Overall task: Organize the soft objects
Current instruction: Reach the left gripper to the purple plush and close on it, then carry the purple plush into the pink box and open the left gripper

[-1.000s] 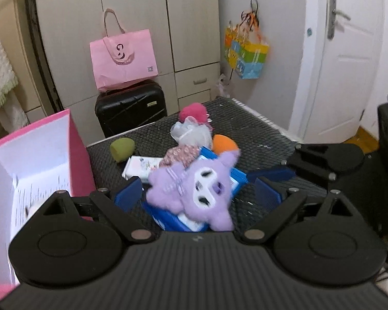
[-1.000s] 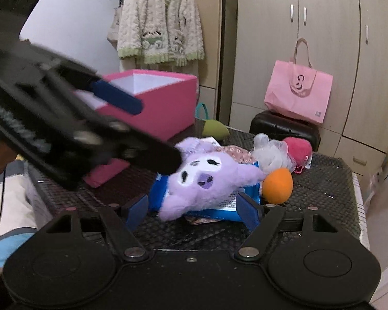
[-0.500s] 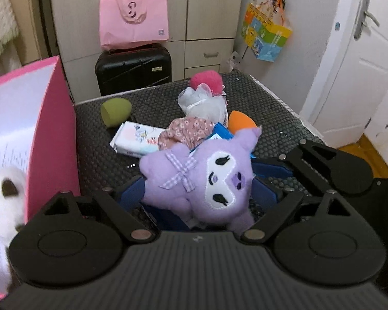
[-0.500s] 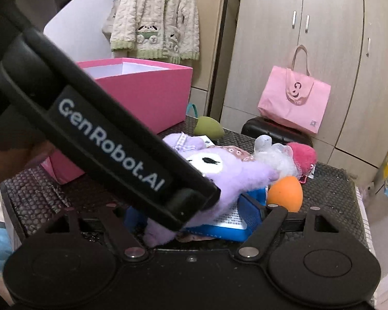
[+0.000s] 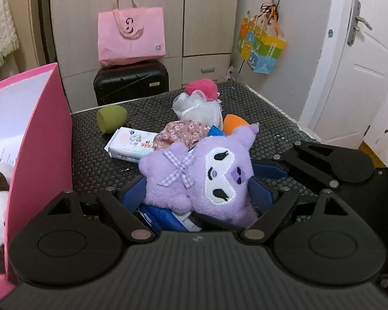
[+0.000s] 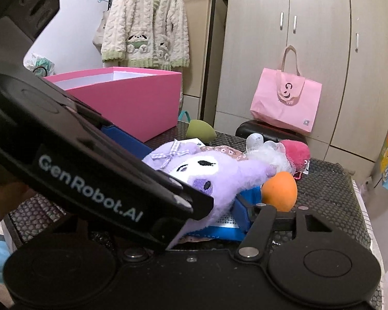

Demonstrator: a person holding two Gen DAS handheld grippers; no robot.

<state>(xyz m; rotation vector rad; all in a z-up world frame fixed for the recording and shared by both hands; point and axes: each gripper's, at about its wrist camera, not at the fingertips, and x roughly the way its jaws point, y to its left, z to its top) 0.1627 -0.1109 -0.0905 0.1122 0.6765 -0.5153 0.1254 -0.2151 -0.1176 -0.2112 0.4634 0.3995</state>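
— What sort of place is this?

— A home, a bedroom by the look of it. Tall beige wardrobe doors with small metal handles (image 6: pixel 287 20) fill one wall, and a cream knitted cardigan with green trim (image 6: pixel 144 23) hangs on a hanger beside them.

— Anything else domestic?

— A pink paper shopping bag (image 5: pixel 131 36) sits on a small black hard-shell suitcase (image 5: pixel 131 82). A colourful gift bag (image 5: pixel 265 47) hangs on the grey wall, next to a white panelled door with a lever handle (image 5: pixel 359 59).
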